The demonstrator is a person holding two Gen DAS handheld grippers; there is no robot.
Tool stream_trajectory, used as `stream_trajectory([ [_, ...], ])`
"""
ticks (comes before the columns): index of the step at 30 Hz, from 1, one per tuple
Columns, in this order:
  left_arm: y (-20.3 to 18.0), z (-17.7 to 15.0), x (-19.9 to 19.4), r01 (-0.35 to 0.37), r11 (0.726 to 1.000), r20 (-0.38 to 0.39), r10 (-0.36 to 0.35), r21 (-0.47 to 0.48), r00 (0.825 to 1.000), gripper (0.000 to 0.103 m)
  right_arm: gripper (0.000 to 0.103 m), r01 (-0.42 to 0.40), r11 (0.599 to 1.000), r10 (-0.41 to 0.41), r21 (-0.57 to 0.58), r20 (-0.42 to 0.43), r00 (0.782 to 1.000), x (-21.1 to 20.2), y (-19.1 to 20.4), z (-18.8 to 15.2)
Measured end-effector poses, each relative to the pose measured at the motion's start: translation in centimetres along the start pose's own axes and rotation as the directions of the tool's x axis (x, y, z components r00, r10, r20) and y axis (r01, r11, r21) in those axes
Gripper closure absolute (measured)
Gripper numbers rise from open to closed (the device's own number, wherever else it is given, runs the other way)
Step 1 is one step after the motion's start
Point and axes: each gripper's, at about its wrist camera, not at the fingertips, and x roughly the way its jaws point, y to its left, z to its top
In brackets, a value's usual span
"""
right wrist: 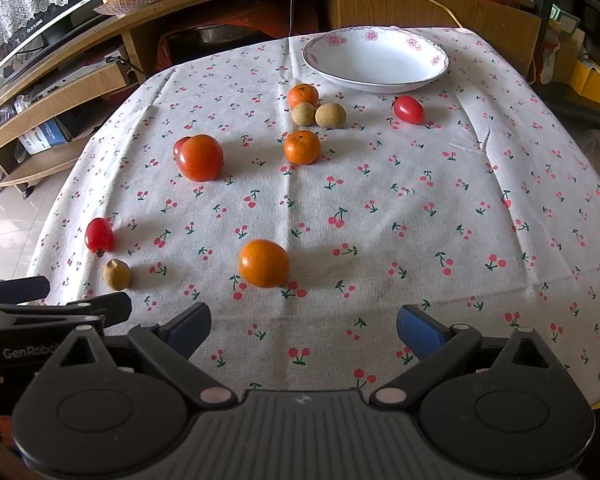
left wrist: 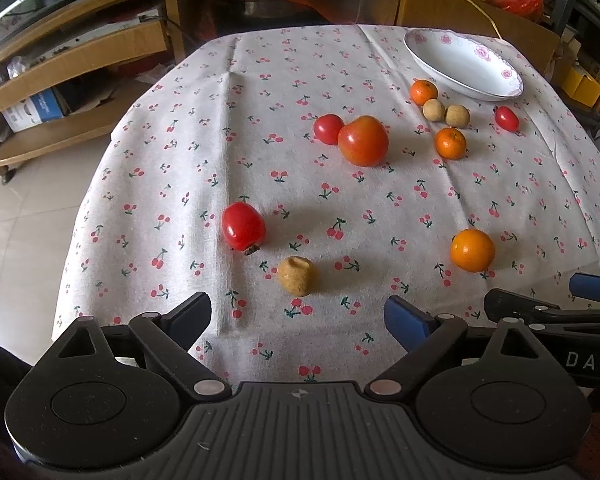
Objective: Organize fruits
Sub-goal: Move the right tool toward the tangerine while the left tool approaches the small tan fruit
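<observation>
Fruits lie scattered on a table covered by a white cloth (right wrist: pixel 380 200) printed with red cherries, and a white plate (right wrist: pixel 376 60) with pink flowers on its rim sits at the far edge, holding nothing. Just in front of the plate, on its left side, a small orange (right wrist: pixel 303 95) touches two round tan fruits (right wrist: pixel 319 115), and a second small orange (right wrist: pixel 302 147) sits just nearer than those. A small red tomato (right wrist: pixel 409 109) lies in front of the plate's right side. Well to the left of the plate, a large orange-red tomato (right wrist: pixel 200 157) touches a smaller red one (left wrist: pixel 329 129) behind it. Far from the plate, near the front edge, are a larger orange (right wrist: pixel 263 263), a red tomato (right wrist: pixel 99 235) and a tan fruit (right wrist: pixel 117 275) with a dented top. The left gripper (left wrist: pixel 298 316) hovers over the cloth just short of the tan fruit, its jaws spread wide and grasping nothing. The right gripper (right wrist: pixel 304 326) hovers just short of the larger orange, jaws likewise spread and empty. Behind the table stand wooden shelves (left wrist: pixel 60 64).
</observation>
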Motion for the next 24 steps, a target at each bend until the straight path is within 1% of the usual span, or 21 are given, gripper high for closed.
stream_trajectory([
  [16,-0.13,0.30,0.57,0.008,1.000,-0.010,-0.008,-0.001,1.000,0.010,0.011,-0.001,1.000,0.001,-0.005,-0.009,1.000,0.62,-0.10,0.12],
  [24,0.12,0.56,1.00,0.010,1.000,-0.014,-0.011,-0.024,1.000,0.011,0.011,-0.002,0.999,0.002,-0.044,0.000,1.000,0.89,0.24,0.75],
])
